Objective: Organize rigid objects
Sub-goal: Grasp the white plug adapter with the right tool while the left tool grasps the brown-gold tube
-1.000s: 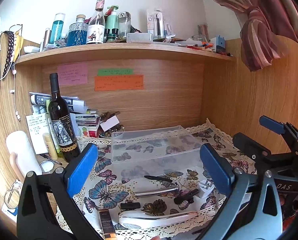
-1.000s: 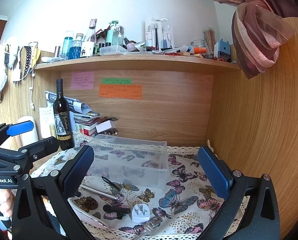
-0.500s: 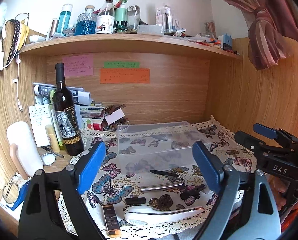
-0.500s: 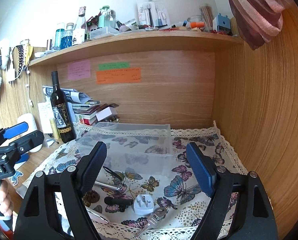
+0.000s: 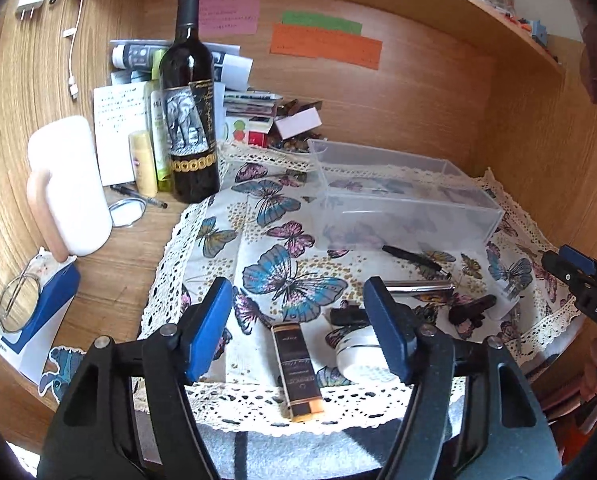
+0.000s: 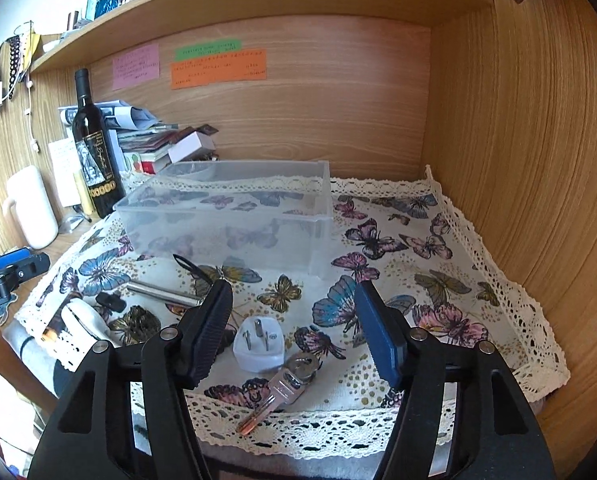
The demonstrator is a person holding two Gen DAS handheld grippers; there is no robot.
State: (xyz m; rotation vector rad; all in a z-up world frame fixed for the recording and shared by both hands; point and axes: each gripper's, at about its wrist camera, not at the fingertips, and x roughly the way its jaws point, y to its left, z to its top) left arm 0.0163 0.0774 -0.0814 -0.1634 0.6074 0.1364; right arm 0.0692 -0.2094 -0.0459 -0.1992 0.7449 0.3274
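A clear plastic bin (image 5: 402, 196) stands empty on the butterfly cloth (image 5: 282, 276); it also shows in the right wrist view (image 6: 234, 216). My left gripper (image 5: 298, 320) is open above a brown and gold lighter-like case (image 5: 296, 372), with a white oval case (image 5: 362, 354) by its right finger. A metal tube (image 5: 418, 286), a black pen (image 5: 410, 256) and a black clip (image 5: 470, 310) lie beyond. My right gripper (image 6: 292, 320) is open over a white plug adapter (image 6: 258, 346) and a key (image 6: 278, 396).
A wine bottle (image 5: 188, 108), tubes, a white mug (image 5: 68, 196), papers and boxes crowd the left and back of the desk. Wooden walls close the back and right. The cloth's lace edge (image 6: 298, 432) hangs over the desk front.
Both grippers have tilted downward and moved closer to the cloth. The left now hovers over the brown case, the right over the adapter and key. Both jaws have narrowed a little.
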